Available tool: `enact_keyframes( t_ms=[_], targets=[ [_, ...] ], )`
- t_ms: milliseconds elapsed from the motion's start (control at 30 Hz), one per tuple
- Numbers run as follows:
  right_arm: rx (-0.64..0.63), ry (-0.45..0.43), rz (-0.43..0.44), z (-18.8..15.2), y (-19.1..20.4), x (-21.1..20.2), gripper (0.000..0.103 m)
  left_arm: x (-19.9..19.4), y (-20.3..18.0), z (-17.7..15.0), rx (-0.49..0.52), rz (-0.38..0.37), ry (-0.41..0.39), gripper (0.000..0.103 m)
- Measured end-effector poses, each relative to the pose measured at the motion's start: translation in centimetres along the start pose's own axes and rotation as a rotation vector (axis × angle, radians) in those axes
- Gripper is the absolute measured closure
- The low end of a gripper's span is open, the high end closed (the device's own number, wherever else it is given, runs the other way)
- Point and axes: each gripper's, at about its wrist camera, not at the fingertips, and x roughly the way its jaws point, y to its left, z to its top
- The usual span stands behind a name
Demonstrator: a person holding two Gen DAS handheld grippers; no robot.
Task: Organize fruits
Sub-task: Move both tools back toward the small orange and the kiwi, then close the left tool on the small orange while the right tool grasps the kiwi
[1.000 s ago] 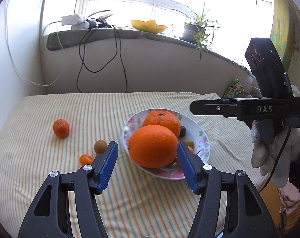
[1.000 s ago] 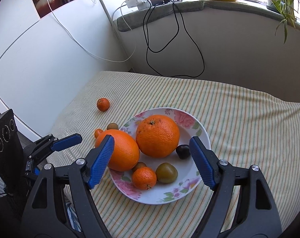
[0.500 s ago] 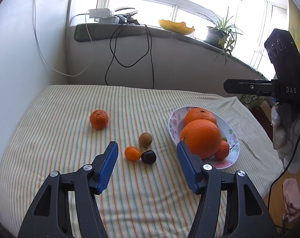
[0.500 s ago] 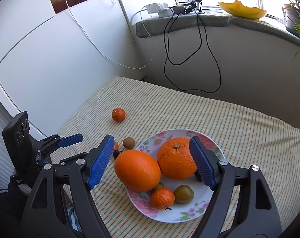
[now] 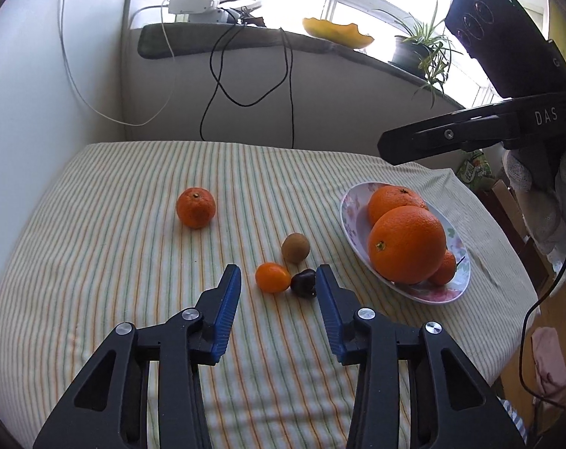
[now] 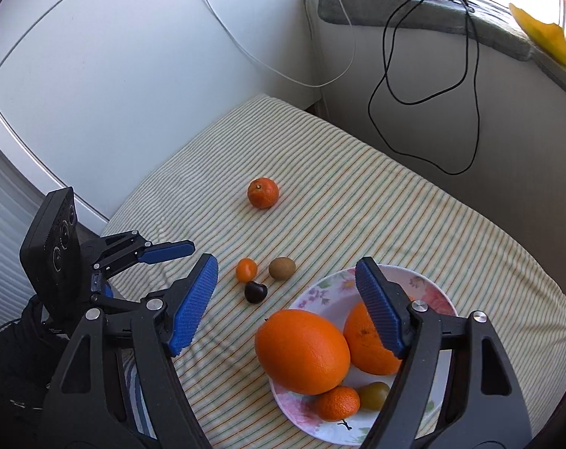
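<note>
Lying on striped cloth [image 5: 133, 262] | glossy dark cherry [image 5: 303, 282] | round kumquat [image 5: 271, 277]

The tablecloth [image 5: 133, 262] is cream with thin green and orange stripes, and the plate [image 6: 320, 292] is white with pink and green flowers all over it. Fruit's mostly orange: two big oranges [image 6: 301, 351] and a little one [image 6: 337, 403] on the plate next to something olive-yellow [image 6: 374, 395], plus a mandarin [image 5: 195, 207], a tiny orange fruit [image 5: 272, 277], a brownish-green one [image 5: 295, 247] and a nearly black cherry-looking thing [image 5: 304, 283] on the cloth. Both grippers are black with bright blue pads [image 5: 227, 310], the wall [image 6: 114, 75] is white, the sill [image 5: 245, 41] is grey-green with a yellow dish [image 5: 337, 31], and the cables are black [image 6: 470, 75] and white.
</note>
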Motion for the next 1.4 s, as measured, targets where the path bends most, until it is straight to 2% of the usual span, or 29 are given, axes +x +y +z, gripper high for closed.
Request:
enact_keyframes(
  t_ms=[133,233,333,533,933,1033,1267,1400],
  targets=[
    [-0.029,0.095,0.014,1.0,0.5,2.7,0.044,0.8,0.1,-0.1,0.019,-0.019,0.026,0.069],
    [-0.031,0.169,0.028,1.4,0.5,4.8,0.049,1.4,0.0,-0.2,0.042,-0.019,0.046,0.071],
    [-0.025,0.235,0.038,1.5,0.5,6.7,0.062,2.1,0.1,-0.2,0.062,-0.017,0.068,0.073],
    [-0.040,0.312,0.033,2.1,1.2,9.7,0.063,3.0,0.0,-0.3,0.085,-0.023,0.093,0.073],
    [-0.063,0.409,0.007,2.6,1.0,13.3,0.064,4.3,0.0,-0.1,0.106,-0.018,0.115,0.073],
    [-0.059,0.428,0.012,2.6,0.8,14.1,0.067,4.2,0.0,-0.2,0.102,-0.026,0.115,0.073],
    [-0.076,0.471,0.004,2.0,1.3,15.8,0.068,3.9,1.6,-0.1,0.056,-0.041,0.119,0.073],
    [-0.071,0.477,0.006,1.9,1.5,16.5,0.073,4.4,2.1,0.2,0.029,-0.094,0.142,0.073]
  ],
)
